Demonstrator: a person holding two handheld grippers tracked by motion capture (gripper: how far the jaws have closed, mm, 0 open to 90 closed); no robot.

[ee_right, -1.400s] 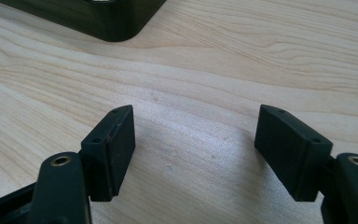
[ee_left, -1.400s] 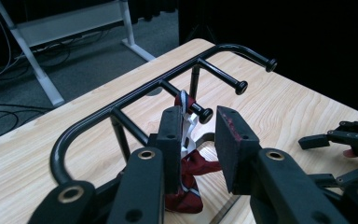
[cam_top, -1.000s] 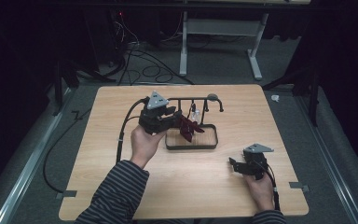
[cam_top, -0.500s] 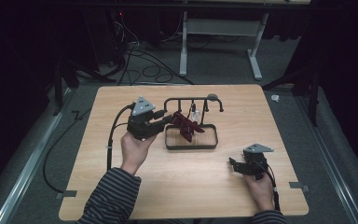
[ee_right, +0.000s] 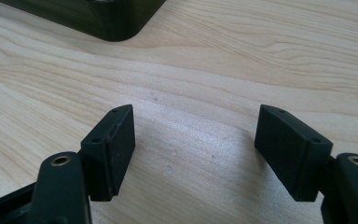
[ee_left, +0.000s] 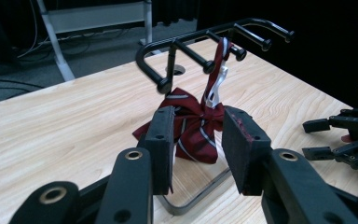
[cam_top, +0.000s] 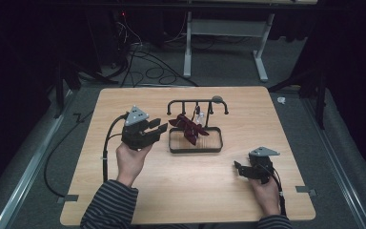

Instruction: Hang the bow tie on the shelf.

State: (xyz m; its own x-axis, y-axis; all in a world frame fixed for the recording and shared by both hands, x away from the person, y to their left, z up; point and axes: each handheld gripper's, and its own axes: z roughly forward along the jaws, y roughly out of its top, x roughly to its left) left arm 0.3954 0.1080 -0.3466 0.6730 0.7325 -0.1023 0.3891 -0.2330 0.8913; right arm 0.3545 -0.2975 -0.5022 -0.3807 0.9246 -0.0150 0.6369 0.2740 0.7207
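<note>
A dark red striped bow tie (cam_top: 188,128) hangs by its strap and white clip from a hook of a black rack (cam_top: 198,101), drooping over the rack's tray base (cam_top: 195,150). My left gripper (cam_top: 158,127) is held above the table just left of the rack, open, jaws pointing at the tie with nothing between them. In the left gripper view the bow tie (ee_left: 191,128) shows a little beyond the open left gripper (ee_left: 199,116), under the rack (ee_left: 186,39). My right gripper (cam_top: 238,168) rests at the front right of the table, open and empty, as the right gripper view (ee_right: 196,116) confirms.
The wooden table (cam_top: 138,191) has bare room in front of the rack and between the hands. A corner of the rack's base (ee_right: 107,18) lies ahead of the right gripper. Cables trail off the left edge; a desk frame (cam_top: 224,33) stands on the floor behind.
My left gripper has drawn back to the left, away from the bow tie, which stays hanging on the rack. The right hand has not moved.
</note>
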